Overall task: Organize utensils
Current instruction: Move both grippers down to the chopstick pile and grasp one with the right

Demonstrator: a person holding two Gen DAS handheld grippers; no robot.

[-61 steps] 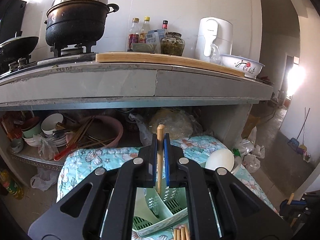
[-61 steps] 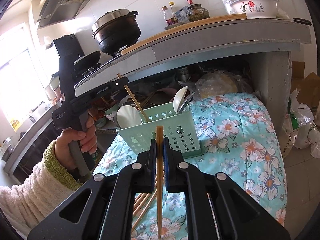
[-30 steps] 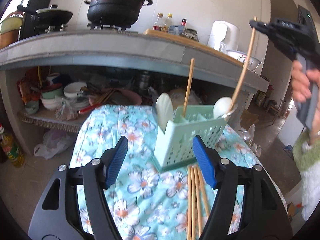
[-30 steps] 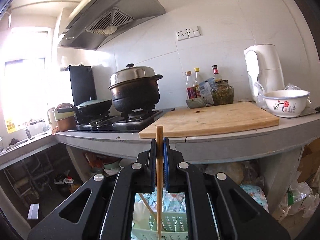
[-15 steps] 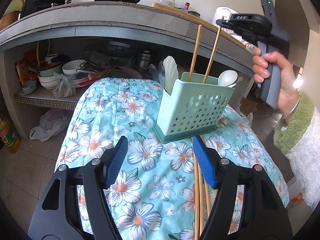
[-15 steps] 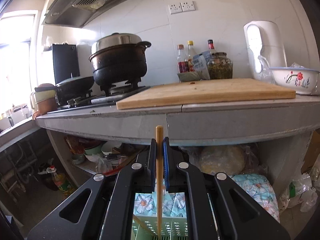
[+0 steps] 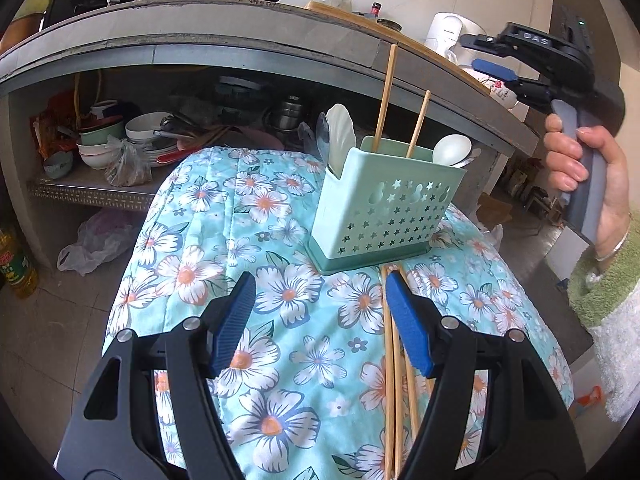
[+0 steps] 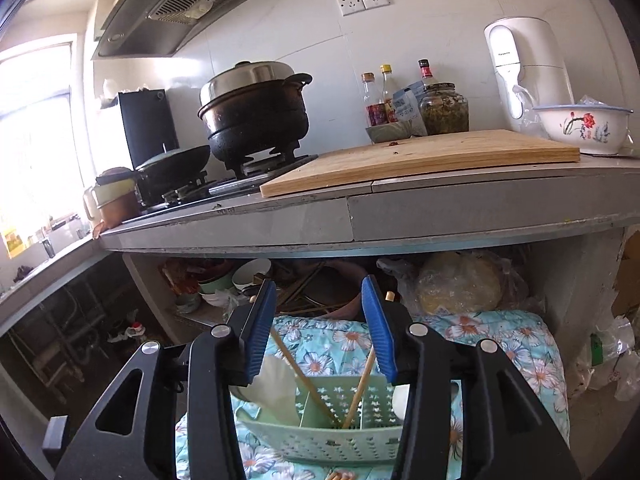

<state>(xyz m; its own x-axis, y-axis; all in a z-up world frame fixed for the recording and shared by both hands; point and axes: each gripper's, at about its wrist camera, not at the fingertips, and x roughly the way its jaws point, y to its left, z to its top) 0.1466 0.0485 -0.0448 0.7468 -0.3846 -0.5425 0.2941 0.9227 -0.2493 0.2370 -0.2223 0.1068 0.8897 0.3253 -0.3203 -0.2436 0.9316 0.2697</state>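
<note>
1. Since the earlier frame, the chopstick (image 8: 359,391) has left the right hand-held gripper (image 8: 320,328) and stands in the green caddy (image 7: 384,208); that gripper's jaws are opening, with nothing pinched.
2. The flowered cloth (image 7: 248,240) spreads beneath both grippers.
3. The caddy sits just ahead of the left hand-held gripper (image 7: 320,320) and below the right one.
4. The left gripper is spread and empty, and loose chopsticks (image 7: 390,380) lie beside its right finger.
5. A second chopstick (image 7: 386,92) leans in the caddy.
</note>
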